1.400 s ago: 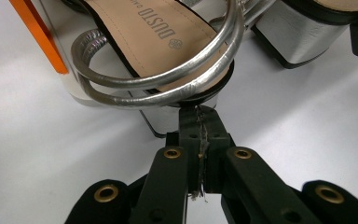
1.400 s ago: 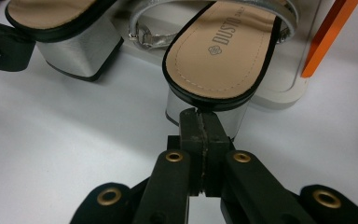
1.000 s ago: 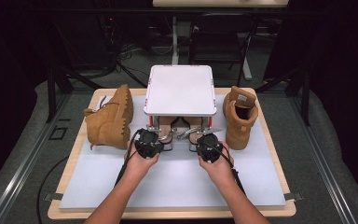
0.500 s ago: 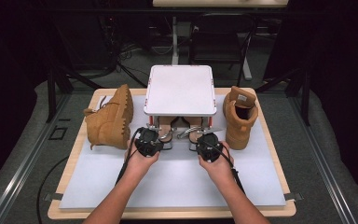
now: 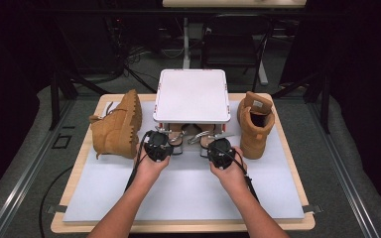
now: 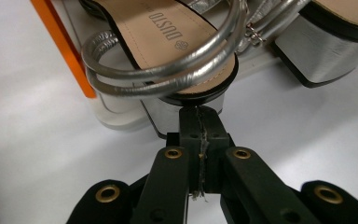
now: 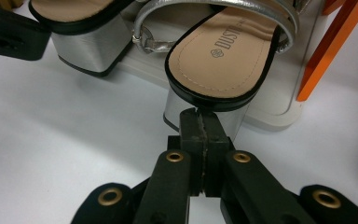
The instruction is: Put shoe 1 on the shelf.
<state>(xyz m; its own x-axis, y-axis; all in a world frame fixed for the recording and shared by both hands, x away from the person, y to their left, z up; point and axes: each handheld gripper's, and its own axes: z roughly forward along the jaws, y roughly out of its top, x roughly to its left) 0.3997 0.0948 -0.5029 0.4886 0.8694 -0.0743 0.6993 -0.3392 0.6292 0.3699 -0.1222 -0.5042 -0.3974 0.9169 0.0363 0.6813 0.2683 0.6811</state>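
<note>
Two silver strappy sandals with tan insoles and block heels rest on the low shelf of a white rack (image 5: 192, 94). In the left gripper view, my left gripper (image 6: 200, 116) is shut with nothing between its jaws, tips right at the silver heel of the left sandal (image 6: 168, 42). In the right gripper view, my right gripper (image 7: 204, 119) is shut the same way, tips at the heel of the right sandal (image 7: 223, 56). From above, the left gripper (image 5: 166, 141) and right gripper (image 5: 214, 144) point at the sandals (image 5: 198, 135) under the rack's top.
A tan boot (image 5: 116, 126) lies on its side left of the rack; another tan boot (image 5: 254, 124) stands upright on the right. Orange rack legs (image 6: 63, 46) (image 7: 328, 51) flank the sandals. A white mat (image 5: 188, 193) covers the wooden board.
</note>
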